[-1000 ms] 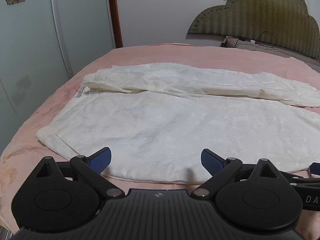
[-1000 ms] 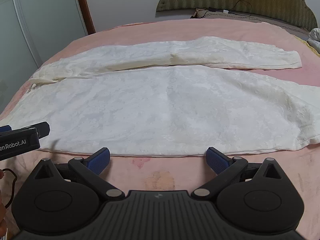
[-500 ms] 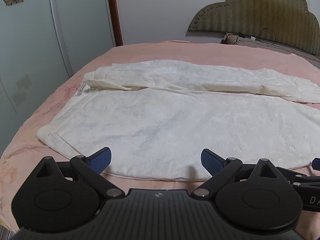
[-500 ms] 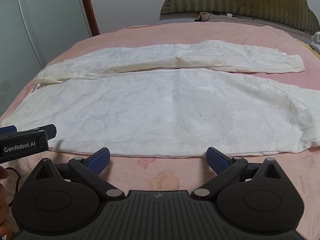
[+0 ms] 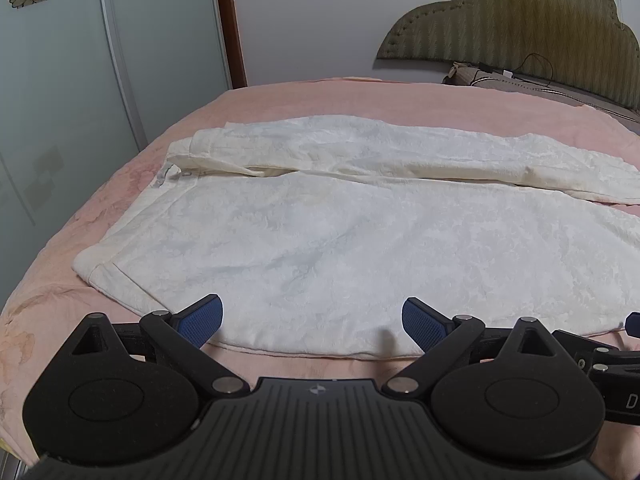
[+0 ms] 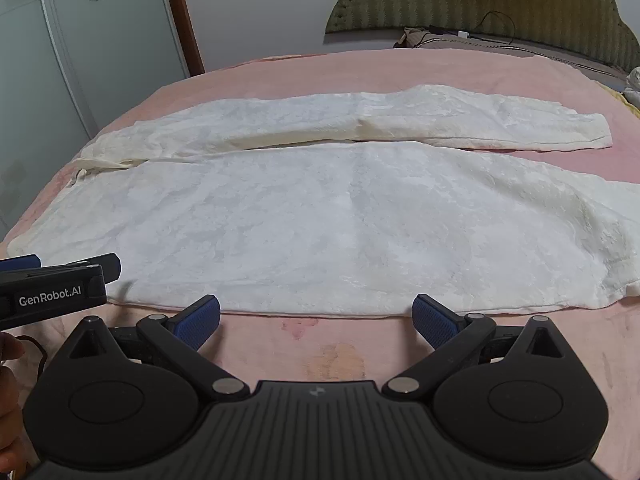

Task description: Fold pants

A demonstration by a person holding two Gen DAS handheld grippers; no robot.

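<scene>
White pants lie spread flat on a pink bed, waistband at the left, both legs running right. The far leg is narrow and the near leg is wide. My left gripper is open, hovering over the near edge of the pants close to the waistband, with nothing between its blue pads. My right gripper is open too, just short of the near hem of the wide leg. The left gripper's fingers show at the left of the right wrist view.
An olive padded headboard stands at the far right with a pillow and cable below it. Frosted wardrobe doors with flower decals border the bed's left side. A hand shows at the lower left.
Both grippers have drawn back and risen slightly, so the pants sit lower and farther in view. The pants have not moved, and both jaws stay open.
</scene>
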